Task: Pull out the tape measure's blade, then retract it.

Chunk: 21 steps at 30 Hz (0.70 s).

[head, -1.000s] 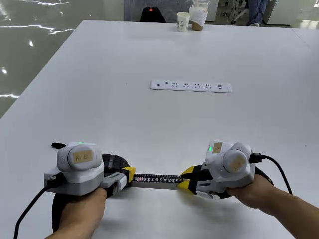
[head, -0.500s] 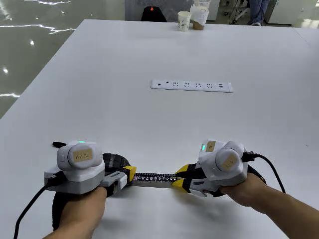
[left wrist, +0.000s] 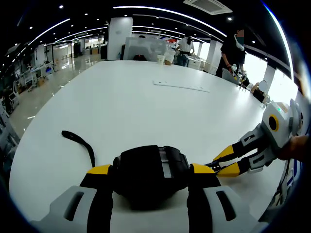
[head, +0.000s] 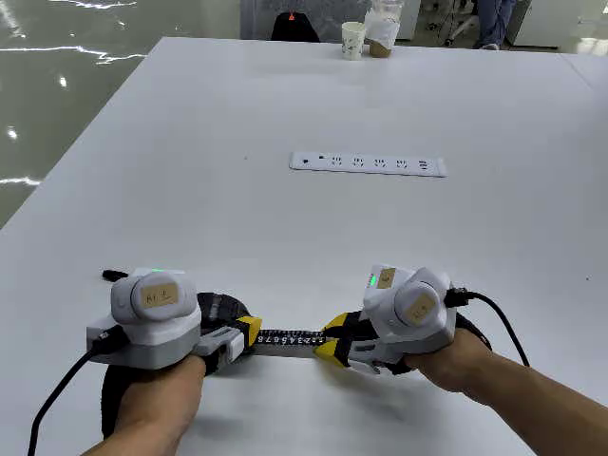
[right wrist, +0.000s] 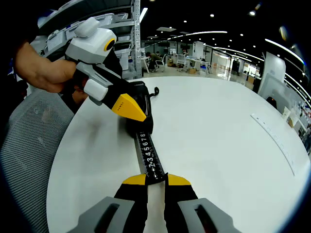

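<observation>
Tape measure point(left wrist: 148, 172) blade point(right wrist: 147, 158) partly out, a tool at each end.
The left tool point(head: 242, 334) is clenched around the black case, which rests on the white table point(head: 313, 228) between its yellow-tipped jaws. A short numbered stretch of blade runs rightward to the right tool point(right wrist: 155, 180), whose jaws pinch the blade's end.

A black, rounded plastic tape measure case point(left wrist: 148, 162) is seen low on the white table point(head: 313, 104) near its front edge, clamped between the yellow-tipped jaws of the left gripper point(left wrist: 150, 170). A short length of black steel blade with white numerals point(right wrist: 148, 158) is drawn out sideways, flat and straight, its end pinched by the right gripper point(right wrist: 155, 180). A black wrist strap point(left wrist: 80, 141) is trailed from the case across the table.
</observation>
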### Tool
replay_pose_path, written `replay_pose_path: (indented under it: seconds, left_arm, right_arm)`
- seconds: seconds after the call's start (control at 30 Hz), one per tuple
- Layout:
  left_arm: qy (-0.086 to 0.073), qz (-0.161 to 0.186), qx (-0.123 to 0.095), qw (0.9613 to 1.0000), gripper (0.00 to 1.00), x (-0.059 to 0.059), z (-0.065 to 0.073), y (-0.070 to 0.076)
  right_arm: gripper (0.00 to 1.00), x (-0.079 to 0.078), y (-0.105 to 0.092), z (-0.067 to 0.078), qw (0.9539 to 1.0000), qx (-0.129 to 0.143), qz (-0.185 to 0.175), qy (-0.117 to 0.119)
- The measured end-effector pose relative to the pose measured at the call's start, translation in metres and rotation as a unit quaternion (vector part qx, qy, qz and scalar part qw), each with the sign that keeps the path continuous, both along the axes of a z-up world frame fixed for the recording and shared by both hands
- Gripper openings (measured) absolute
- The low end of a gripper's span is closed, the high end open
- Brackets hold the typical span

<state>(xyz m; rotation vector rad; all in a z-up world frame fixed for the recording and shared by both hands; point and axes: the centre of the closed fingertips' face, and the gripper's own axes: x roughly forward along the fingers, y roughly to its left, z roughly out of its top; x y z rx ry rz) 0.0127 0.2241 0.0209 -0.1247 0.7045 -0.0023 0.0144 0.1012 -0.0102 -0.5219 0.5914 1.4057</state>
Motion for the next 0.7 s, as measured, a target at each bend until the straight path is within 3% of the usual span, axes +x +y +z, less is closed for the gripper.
replay_pose_path:
  seconds: [0.7]
  left_arm:
    - [0.001, 0.001, -0.006, 1.0000, 0.56, 0.000, 0.000, 0.000]
  right_arm:
    - [0.09, -0.004, 0.025, 0.000, 0.9999, 0.009, 0.006, 0.003]
